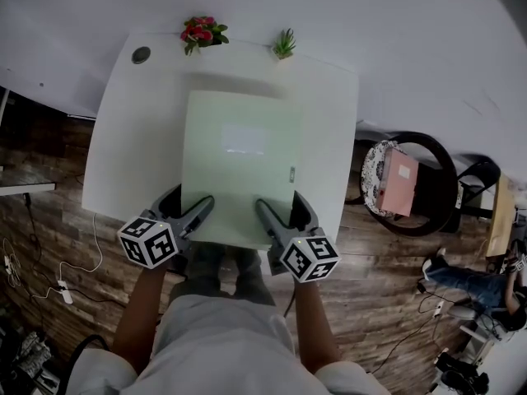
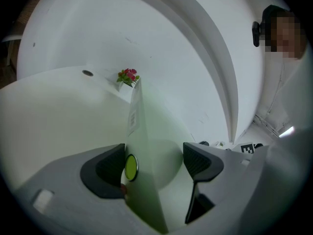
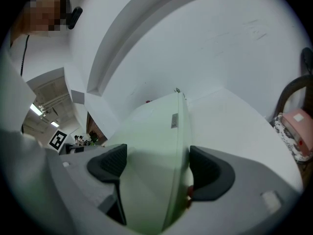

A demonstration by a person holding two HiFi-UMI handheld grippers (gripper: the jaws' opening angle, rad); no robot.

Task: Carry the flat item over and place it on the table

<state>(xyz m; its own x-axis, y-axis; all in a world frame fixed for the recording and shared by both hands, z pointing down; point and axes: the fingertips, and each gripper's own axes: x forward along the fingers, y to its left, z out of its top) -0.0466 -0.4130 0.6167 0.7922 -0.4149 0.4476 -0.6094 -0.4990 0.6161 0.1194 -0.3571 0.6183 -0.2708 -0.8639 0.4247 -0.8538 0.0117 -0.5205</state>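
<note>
**Q:** Where is the board (image 1: pixel 239 167) sitting?

**A:** The pale green board is lying lengthwise over the middle of the white table (image 1: pixel 325 113). Its near edge is reaching the table's near side, just in front of the person. A shadow band is showing on the table past its far edge. Whether it is lying fully flat cannot be told.

**Q:** What are the jaws doing?

**A:** The left gripper (image 1: pixel 191 204) and the right gripper (image 1: pixel 278 208) are each straddling the near edge, one toward each corner. In the left gripper view the board (image 2: pixel 146 146) is touching the left pad, while the right pad is standing clear of it. In the right gripper view the board (image 3: pixel 151 146) is touching the right pad, with the left pad apart. Both pairs of jaws are parted wider than the board's thickness.

**Q:** What room is remaining at the edges?

**A:** Bare table strips are running along both long sides. The far edge is stopping short of the red flowers (image 1: pixel 202 32) and the small green plant (image 1: pixel 285 44). A chair (image 1: pixel 412 183) is standing well apart on the right.
</note>
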